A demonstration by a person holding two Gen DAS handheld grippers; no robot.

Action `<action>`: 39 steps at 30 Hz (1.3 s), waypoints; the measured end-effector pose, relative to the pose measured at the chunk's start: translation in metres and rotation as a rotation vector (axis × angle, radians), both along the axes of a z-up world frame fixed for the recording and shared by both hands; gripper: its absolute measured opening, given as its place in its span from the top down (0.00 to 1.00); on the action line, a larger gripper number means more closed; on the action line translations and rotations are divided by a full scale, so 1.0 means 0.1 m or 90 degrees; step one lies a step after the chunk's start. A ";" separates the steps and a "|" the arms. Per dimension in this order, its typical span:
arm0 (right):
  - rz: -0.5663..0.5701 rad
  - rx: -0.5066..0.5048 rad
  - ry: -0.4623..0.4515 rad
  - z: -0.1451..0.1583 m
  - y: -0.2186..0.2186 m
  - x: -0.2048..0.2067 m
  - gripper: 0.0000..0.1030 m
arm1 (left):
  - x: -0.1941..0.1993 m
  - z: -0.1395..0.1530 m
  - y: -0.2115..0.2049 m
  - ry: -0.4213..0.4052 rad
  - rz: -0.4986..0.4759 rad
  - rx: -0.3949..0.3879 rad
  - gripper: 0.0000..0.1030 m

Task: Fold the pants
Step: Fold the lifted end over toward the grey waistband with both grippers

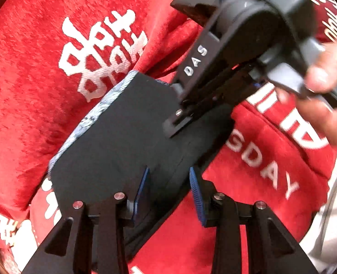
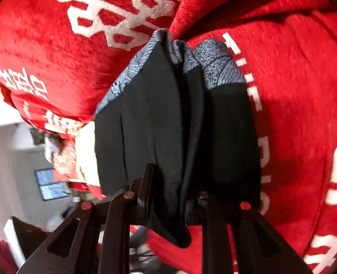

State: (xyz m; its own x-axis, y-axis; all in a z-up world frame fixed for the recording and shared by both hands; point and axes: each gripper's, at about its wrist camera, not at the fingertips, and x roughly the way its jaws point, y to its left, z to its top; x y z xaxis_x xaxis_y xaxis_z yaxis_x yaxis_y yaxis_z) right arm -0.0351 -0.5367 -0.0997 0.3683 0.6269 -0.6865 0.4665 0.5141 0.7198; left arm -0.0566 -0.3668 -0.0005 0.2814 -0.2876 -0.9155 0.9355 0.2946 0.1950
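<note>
The pants are black with a blue-grey patterned lining, folded into a compact bundle on a red blanket. In the left wrist view my left gripper is open, its blue pads either side of the bundle's near edge, not clamped. My right gripper, held by a hand, comes in from the upper right with its tips on the bundle's far end. In the right wrist view the right gripper is shut on a thick stack of pants layers, lifting that end.
The red blanket with large white characters and letters covers the surface and is rumpled around the bundle. At the left of the right wrist view the blanket's edge drops off, with a room and a blue screen beyond.
</note>
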 end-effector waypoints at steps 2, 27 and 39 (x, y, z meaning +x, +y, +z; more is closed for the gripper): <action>0.025 -0.029 0.007 0.02 0.09 0.00 0.79 | 0.04 0.07 0.14 0.008 0.002 0.001 0.63; -0.203 0.174 -0.114 0.00 -0.54 0.24 0.61 | 1.70 -0.37 1.02 0.161 0.413 0.006 0.49; -0.136 -0.072 -0.020 0.49 -0.26 0.18 0.61 | 2.13 -0.10 1.06 0.147 0.499 -0.044 0.49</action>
State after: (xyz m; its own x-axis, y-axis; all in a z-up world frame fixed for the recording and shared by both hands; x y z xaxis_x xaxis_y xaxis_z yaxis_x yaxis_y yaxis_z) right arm -0.0167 -0.5625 -0.0505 0.5066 0.4529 -0.7337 0.5515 0.4839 0.6795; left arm 0.1565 -0.2608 -0.0107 0.2306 -0.1432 -0.9624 0.4669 0.8841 -0.0197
